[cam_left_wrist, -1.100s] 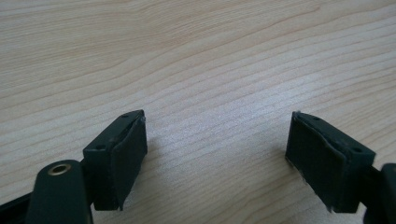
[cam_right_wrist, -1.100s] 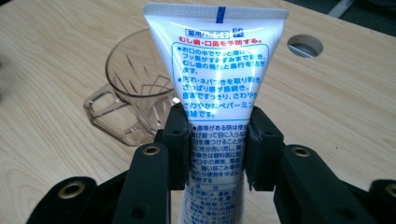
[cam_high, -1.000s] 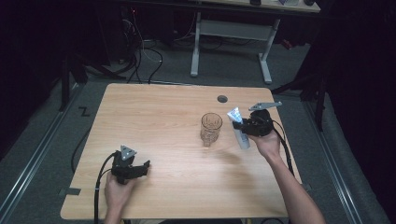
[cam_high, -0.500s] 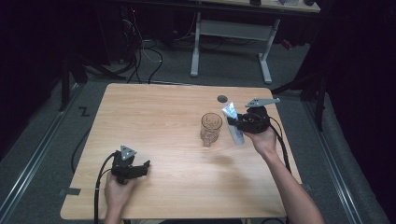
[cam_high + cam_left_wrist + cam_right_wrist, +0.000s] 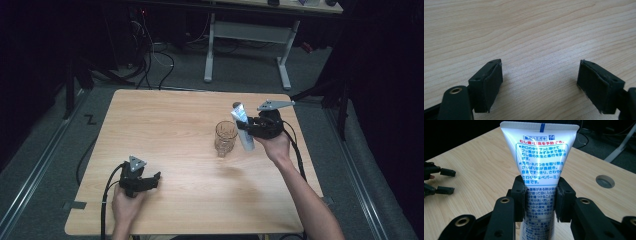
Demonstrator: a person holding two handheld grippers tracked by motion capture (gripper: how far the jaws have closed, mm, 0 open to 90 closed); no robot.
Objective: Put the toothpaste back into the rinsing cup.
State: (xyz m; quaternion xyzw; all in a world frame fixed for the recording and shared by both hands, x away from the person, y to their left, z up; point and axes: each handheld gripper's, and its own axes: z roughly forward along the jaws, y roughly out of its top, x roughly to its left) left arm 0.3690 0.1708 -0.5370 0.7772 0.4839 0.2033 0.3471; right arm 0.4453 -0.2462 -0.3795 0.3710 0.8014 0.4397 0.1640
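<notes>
though gripper (image 5: 540, 202) clamps tube (image 5: 541, 157), cap end hidden.

The white toothpaste tube (image 5: 541, 167) stood nearly upright off the table — flat crimped end up, blue-and-red print showing — just beside the clear glass (image 5: 225, 138).

- Left hand (image 5: 126, 202): near left, entering from the near edge; it grips the left gripper (image 5: 152, 180) low over the table, pointing right, jaws wide apart with nothing between them.
- Right forearm (image 5: 311, 210): runs from the near right corner toward the far side.
- Right hand (image 5: 276, 145): holds the right gripper (image 5: 243, 131) raised, pointing left, jaws clamped on a tube (image 5: 541, 167).
</notes>
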